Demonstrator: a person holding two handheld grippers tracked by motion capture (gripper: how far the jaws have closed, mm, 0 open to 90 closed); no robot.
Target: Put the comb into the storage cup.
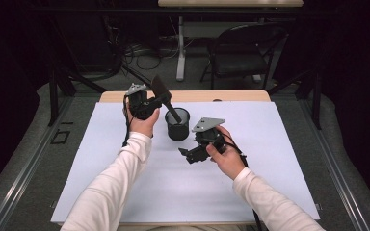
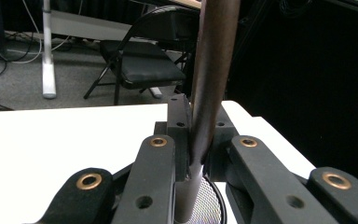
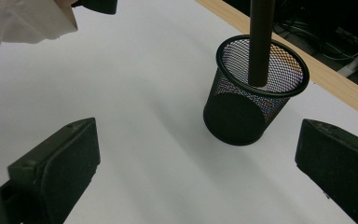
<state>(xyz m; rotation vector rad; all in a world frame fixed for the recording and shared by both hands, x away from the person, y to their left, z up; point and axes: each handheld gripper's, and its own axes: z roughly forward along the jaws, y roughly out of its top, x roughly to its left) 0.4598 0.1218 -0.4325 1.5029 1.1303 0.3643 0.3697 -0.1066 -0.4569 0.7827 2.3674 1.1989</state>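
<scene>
High view: the left tongs (image 1: 160, 99), held in the person's left hand (image 1: 143, 122) at upper centre-left of the frame, are clamped on the handle of a dark spatula (image 1: 166, 99). The spatula's flat blade points up and to the left, and its handle slants down to the right into a black mesh cup (image 1: 178, 124) that stands upright on the white table (image 1: 101, 159) just right of the left hand. The right tongs (image 1: 185, 154), held in the right hand (image 1: 226, 156) at centre frame, lie low over the table just below and to the right of the cup, clear of it.

Left gripper view: the two black jaws meet at centre frame and press on the spatula handle (image 2: 212, 79), which rises out of the top edge; the mesh cup's rim (image 2: 212, 198) shows at the bottom, below the jaws.

Right gripper view: the jaws of the right tongs stand wide apart at the lower left and lower right corners, with nothing between them. The mesh cup (image 3: 242, 112) stands at upper right of centre, near the table's wooden edge (image 3: 335, 79), with the spatula handle (image 3: 261, 42) reaching down inside it. A white sleeve (image 3: 23, 21) fills the upper left corner.
</scene>
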